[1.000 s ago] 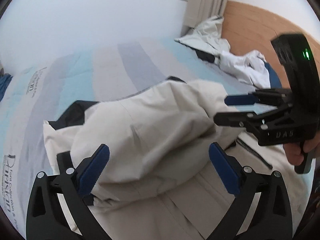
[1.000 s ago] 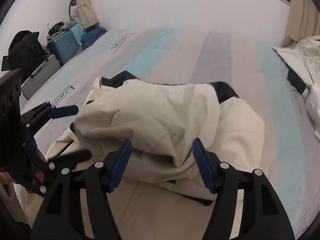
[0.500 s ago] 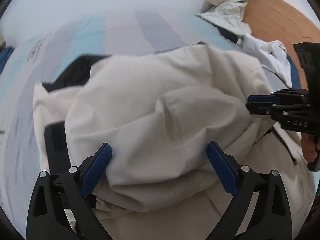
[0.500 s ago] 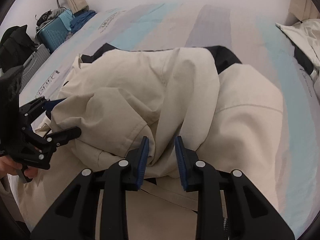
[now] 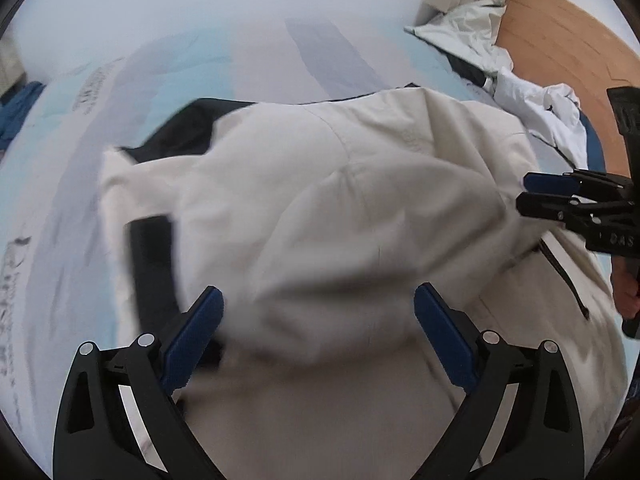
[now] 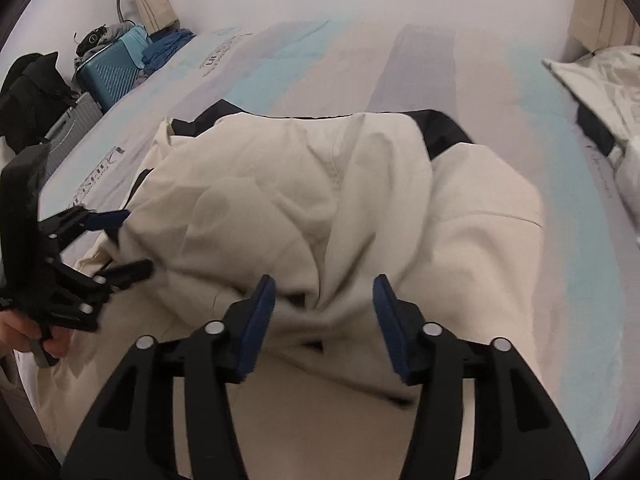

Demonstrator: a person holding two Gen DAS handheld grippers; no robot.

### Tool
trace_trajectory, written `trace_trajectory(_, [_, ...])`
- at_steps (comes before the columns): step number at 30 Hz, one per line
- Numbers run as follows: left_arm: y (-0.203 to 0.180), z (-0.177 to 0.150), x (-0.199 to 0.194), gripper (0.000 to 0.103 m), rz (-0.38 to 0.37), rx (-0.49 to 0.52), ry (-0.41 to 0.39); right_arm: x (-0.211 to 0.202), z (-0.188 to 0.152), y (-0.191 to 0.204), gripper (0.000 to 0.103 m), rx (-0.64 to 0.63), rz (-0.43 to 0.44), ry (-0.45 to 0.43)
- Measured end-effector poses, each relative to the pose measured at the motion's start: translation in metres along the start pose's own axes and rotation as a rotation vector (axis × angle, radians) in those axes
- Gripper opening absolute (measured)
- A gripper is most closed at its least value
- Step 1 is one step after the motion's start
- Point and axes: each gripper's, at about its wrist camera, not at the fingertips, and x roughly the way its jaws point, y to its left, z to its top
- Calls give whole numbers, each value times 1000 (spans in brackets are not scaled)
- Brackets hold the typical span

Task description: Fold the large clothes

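A large cream jacket (image 5: 340, 200) with black trim lies bunched and folded over on the striped bed; in the right wrist view the jacket (image 6: 360, 200) fills the middle. My left gripper (image 5: 318, 332) hovers close over its near fold, jaws wide open, nothing pinched. From the right wrist view the left gripper (image 6: 126, 244) sits at the jacket's left edge. My right gripper (image 6: 325, 316) is opening, a ridge of cream fabric lying loose between its blue pads (image 6: 260, 320). The right gripper (image 5: 560, 196) also shows at the jacket's right edge.
The mattress (image 6: 440, 72) stretches away behind the jacket. Pale and white garments (image 5: 540, 108) lie heaped by the wooden headboard (image 5: 560, 32). A teal suitcase (image 6: 108, 72), a grey case (image 6: 68, 124) and a black bag (image 6: 32, 84) stand beside the bed. A hand (image 6: 24, 332) grips the left tool.
Both grippers have sunk closer to the jacket. The right jaws narrowed onto a fold half a second ago and have spread apart again. The left jaws stayed wide.
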Motion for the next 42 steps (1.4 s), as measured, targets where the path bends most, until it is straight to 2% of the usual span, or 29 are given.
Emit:
trace_trajectory(4, [10,-46,-52,97,63,-4,2,-35,-36,2,52,28,-58,26])
trace_trajectory(7, [21,-86,-86,97,93,-30,45,-57,-74,0,56,105,-97,82])
trace_trajectory(10, [29,-124,-111,97,133,-67,104,-75,-116,3,68,124,-159,131])
trace_trajectory(12, [32,-146,-124,97,160,-113,112,-81,-141,3,74,129,-188,147])
trace_trajectory(17, [22,-197,-142,97,216,-228,171,-93,-199,-13,74,149,-231,181])
trace_trajectory(20, [6,-223,-154,97,273,-232,217,-118,-232,-32,74,192,-242,197])
trace_trajectory(24, [-2,-253,-169,97,331,-207,228,-144,-274,-51,75,227,-257,238])
trace_trajectory(28, [11,-280,-168,97,265,-273,264,-160,-313,-71,75,323,-254,265])
trace_trajectory(31, [7,-292,-164,97,249,-263,276,-166,-332,-78,76,357,-237,262])
trace_trajectory(33, [4,-296,-162,97,249,-252,272,-166,-337,-80,78,365,-229,257])
trace_trajectory(38, [8,-300,-161,97,216,-320,255,-155,-332,-74,78,377,-164,262])
trace_trajectory(40, [9,-301,-159,94,202,-324,252,-148,-331,-67,71,358,-147,298])
trace_trajectory(42, [9,-300,-160,83,176,-327,251,-145,-331,-65,65,363,-146,310])
